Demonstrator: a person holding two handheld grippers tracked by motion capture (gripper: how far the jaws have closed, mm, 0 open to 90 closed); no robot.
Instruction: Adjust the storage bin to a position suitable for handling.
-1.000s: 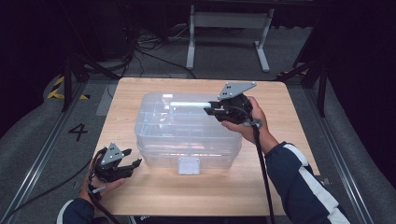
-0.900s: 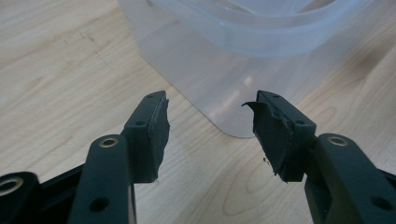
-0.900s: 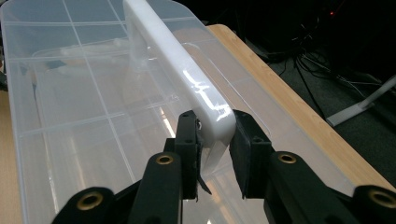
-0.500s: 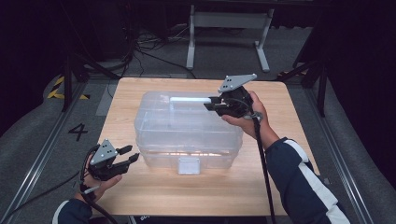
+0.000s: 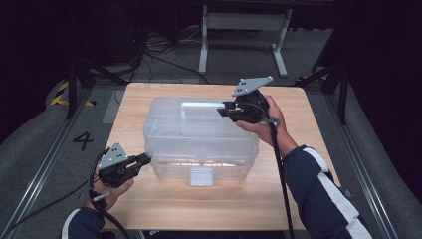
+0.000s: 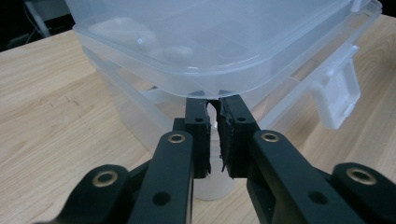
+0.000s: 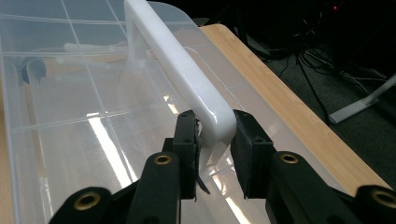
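Clear plastic box (image 5: 199, 137) on the wooden table (image 5: 308, 124), dark room: right gripper (image 5: 226, 109) clamps its handle (image 7: 187, 70), left gripper (image 5: 145, 158) just closed on its rim.

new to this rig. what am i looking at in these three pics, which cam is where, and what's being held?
No robot arm: a person holds a two-jaw tool in each hand. The high view looks down from above the wooden table. The other two cameras ride on the tools, looking along their black jaws. On the table stands a clear plastic storage box with a front latch. The right tool is shut on the box's white handle. The left tool has just been closing at the lid's rim on the box's left end, jaws nearly together.
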